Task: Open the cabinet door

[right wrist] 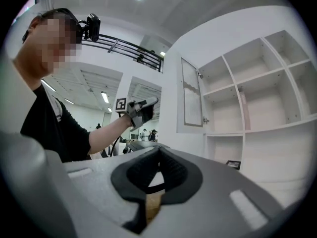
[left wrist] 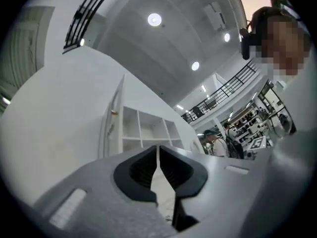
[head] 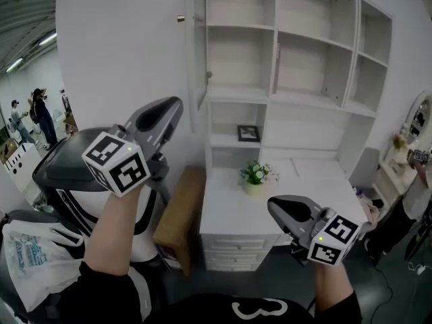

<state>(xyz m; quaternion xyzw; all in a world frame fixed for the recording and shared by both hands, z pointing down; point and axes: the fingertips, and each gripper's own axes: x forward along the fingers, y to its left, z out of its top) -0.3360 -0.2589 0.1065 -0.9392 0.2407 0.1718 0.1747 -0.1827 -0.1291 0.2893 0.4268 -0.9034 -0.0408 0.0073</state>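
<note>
Head view: 2 grippers up in front of a white shelf unit [head: 317, 52]. The left gripper [head: 173, 106] is raised near the 1 cabinet door [head: 196, 46], which stands swung out edge-on at the unit's upper left w/ 1 small knob [head: 181, 19]. The right gripper [head: 273, 208] sits lower, over the white desk [head: 310, 181]. 1 compartment holds 1 framed picture [head: 248, 133]. 1 pot of flowers [head: 256, 175] stands on the desk, w/ drawers [head: 236, 252] below, count unclear. 1 cardboard box [head: 181, 218] leans beside the desk and 1 white bag [head: 30, 255] lies at lower left. Left gripper view: jaws narrowed to a thin slit w/ tips meeting and nothing between; the door [left wrist: 115, 118] shows open beyond, left of the shelves. Right gripper view: jaws closed together, nothing gripped; the door [right wrist: 191, 95] hangs open off the unit's left side, and the left gripper is apart from it
</note>
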